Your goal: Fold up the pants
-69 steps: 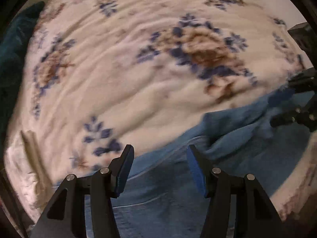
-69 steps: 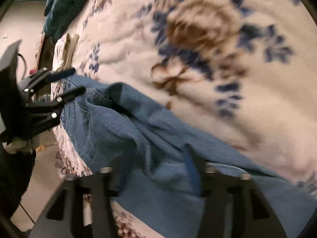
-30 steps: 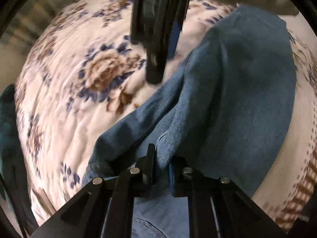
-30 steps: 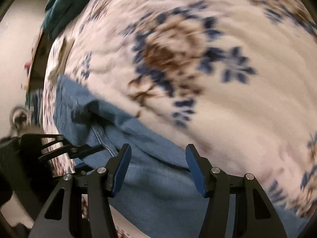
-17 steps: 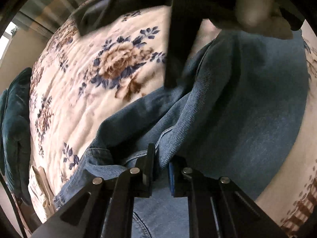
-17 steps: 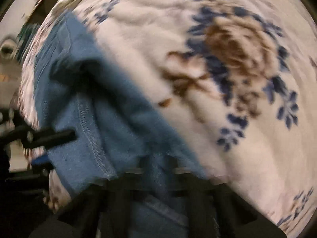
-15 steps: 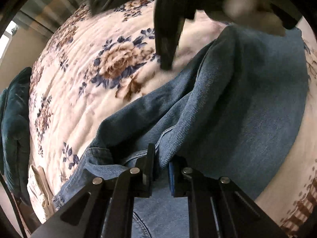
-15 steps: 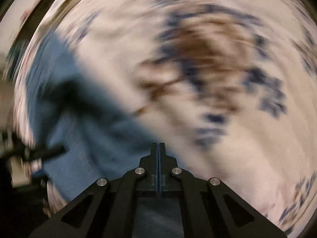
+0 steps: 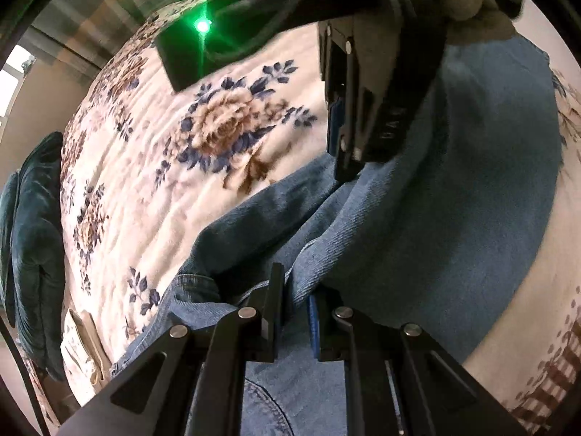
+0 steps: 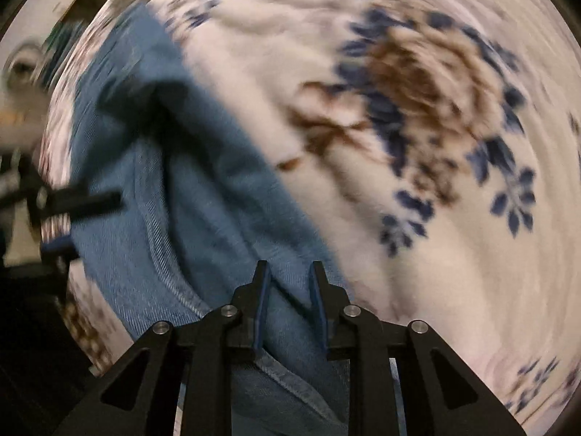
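Blue denim pants (image 9: 454, 200) lie bunched on a floral bedspread (image 9: 225, 123). My left gripper (image 9: 294, 301) is shut on a raised fold of the denim and holds it up. In the right wrist view, the pants (image 10: 203, 196) fill the lower left. My right gripper (image 10: 288, 290) has its jaws a narrow gap apart, with a fold of the denim between the blue pads. Whether the pads press the cloth is blurred. The right gripper also shows in the left wrist view (image 9: 359, 116), hanging above the denim. The left gripper also shows at the left edge of the right wrist view (image 10: 83, 218).
A dark teal cushion (image 9: 32, 225) lies at the bedspread's left edge. A beige tag or strap (image 9: 83, 341) lies near the bed corner. The bedspread (image 10: 417, 127) spreads to the right of the pants. A green light (image 9: 202, 26) glows on the right unit's body.
My left gripper closed on the denim fold and lifted it. My right gripper swung across the bed, shut briefly, and now has its jaws slightly apart around a fold.
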Tool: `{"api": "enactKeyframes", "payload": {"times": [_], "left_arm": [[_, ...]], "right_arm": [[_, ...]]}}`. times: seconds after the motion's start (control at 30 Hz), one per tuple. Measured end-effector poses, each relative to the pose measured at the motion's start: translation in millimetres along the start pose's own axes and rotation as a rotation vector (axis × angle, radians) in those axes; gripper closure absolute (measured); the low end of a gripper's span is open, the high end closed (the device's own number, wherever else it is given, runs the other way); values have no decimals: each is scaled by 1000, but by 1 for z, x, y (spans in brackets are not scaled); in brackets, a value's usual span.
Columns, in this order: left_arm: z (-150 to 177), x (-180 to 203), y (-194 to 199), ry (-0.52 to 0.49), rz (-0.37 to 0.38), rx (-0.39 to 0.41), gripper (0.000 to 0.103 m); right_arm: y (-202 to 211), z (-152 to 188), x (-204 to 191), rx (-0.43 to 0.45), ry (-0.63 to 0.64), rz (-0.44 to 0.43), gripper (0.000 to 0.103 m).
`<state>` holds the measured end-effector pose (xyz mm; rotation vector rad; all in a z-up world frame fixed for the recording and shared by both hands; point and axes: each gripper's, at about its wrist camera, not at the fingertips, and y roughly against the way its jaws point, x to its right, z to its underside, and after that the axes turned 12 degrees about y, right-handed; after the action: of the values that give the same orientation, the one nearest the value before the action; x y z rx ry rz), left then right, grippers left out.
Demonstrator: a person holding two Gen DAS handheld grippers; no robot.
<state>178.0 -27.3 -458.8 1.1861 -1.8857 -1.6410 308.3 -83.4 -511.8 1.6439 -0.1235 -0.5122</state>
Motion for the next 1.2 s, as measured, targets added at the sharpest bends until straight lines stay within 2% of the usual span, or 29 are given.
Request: {"api": "enactKeyframes", "payload": {"times": [0.1,0.13,0.2,0.27,0.3,0.33,0.37,0.43,0.5,0.53,0.57,0.6,0.63,0.73,0.77,0.83,0.9,0.93,0.97,1.0,1.1,1.17,1.2], "left_arm": [[2,3,-4,-18,-1,-8,94],[2,4,-4,-24,-4,-8,94],[2,5,-5,-28,-3,-12,94],[1,4,-7,-24,-3,-13,94],[0,4,-7,-22,-4,-12,94],[-1,2,-7,-18,-3,-11,94],[-1,1,-7,-14,1,-10,94],[-1,-1,-8,-9,13,-10,94],[1,-1,-11,-19,11,-7,94],[1,-1,-12,-24,8,-5,94],[2,-2,-13,-25,9,-6,94],[2,-2,-13,-23,11,-8,94],[2,-2,-13,-20,13,-9,94],[2,-3,-12,-17,16,-9,94],[2,-3,-12,-16,17,-8,94],[3,-3,-12,-17,16,-9,94],[3,-2,-11,-19,14,-11,93],[3,-2,-11,-19,12,-9,93],[3,-2,-11,-20,12,-9,93],[4,-2,-11,-21,10,-9,93],[6,-3,-12,-22,9,-6,93],[8,-5,-14,-18,8,-6,93],[8,-5,-15,-15,11,-9,93]], "right_arm": [[-7,1,-20,-48,133,66,67],[-10,2,-27,-57,179,81,67],[-16,4,-25,-77,181,126,66],[-23,1,-35,-81,201,198,73],[-26,-1,-35,-72,187,216,83],[-23,0,-29,-43,132,188,90],[-21,3,-25,-24,91,177,90],[-17,11,-6,28,-83,84,91],[-18,30,28,99,-359,-111,91],[-22,46,49,148,-532,-249,91],[-28,62,64,188,-664,-348,91],[-32,70,69,203,-717,-402,91],[-30,68,64,194,-675,-389,91],[-10,47,41,154,-509,-245,85],[-4,38,31,151,-438,-194,78],[2,12,15,146,-283,-117,53],[-1,-10,2,92,-159,-31,50],[-6,-18,-7,72,-89,15,51],[-10,-24,-15,68,-28,64,56],[-12,-27,-16,75,-24,62,94],[-18,-18,26,155,-334,-137,96],[-29,14,65,228,-627,-346,96],[-38,26,75,240,-722,-426,96]]}}
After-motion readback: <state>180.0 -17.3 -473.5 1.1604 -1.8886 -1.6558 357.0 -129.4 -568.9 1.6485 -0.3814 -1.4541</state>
